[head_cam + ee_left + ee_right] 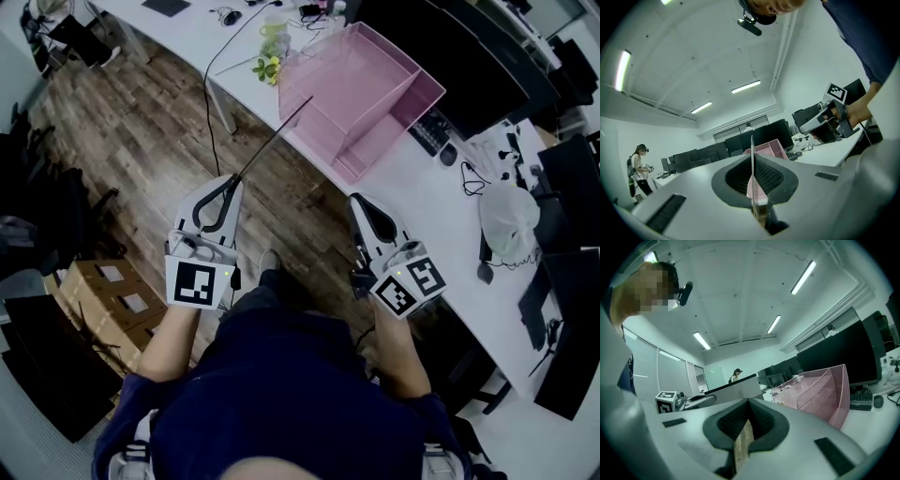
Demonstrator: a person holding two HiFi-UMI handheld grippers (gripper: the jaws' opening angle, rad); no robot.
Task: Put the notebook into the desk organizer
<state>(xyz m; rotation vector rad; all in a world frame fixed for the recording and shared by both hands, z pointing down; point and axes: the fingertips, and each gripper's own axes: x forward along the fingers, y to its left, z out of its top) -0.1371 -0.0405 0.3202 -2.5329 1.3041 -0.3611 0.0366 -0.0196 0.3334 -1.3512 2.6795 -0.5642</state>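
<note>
1. Head view: I stand on the brown wood-plank floor (141, 122) in front of a long white desk (422, 197). My left gripper (234, 180) is clamped on the near end of the thin dark notebook (277, 136), which shows here edge-on as a fine line. Its long axis runs from my jaw tips up and to the right. Its far end overlaps the near left wall of the pink wire-mesh desk organizer (361, 84) on the desk, and I cannot tell whether they touch. My right gripper (356, 199) hangs beside the desk edge with its jaws pressed together. Only this view shows the notebook's whole length and the brown cardboard boxes (108, 291) on the floor.

2. Left gripper view: the notebook (752, 145) stands on edge, a vertical sliver pinched between my left gripper's (752, 161) pads. It points straight ahead at the organizer (769, 147). My right gripper (805, 127) shows at the right, held in a hand.

3. Right gripper view: my right gripper's (749, 401) jaws are closed tip to tip, with only a narrow tan slit below. The organizer (825, 390) lies ahead to the right with its mesh compartments open to view. A black monitor (848, 352) stands behind it and a black keyboard (860, 401) lies beside it. My left gripper (711, 399) shows at the left, and the notebook is too thin to make out here.
</note>
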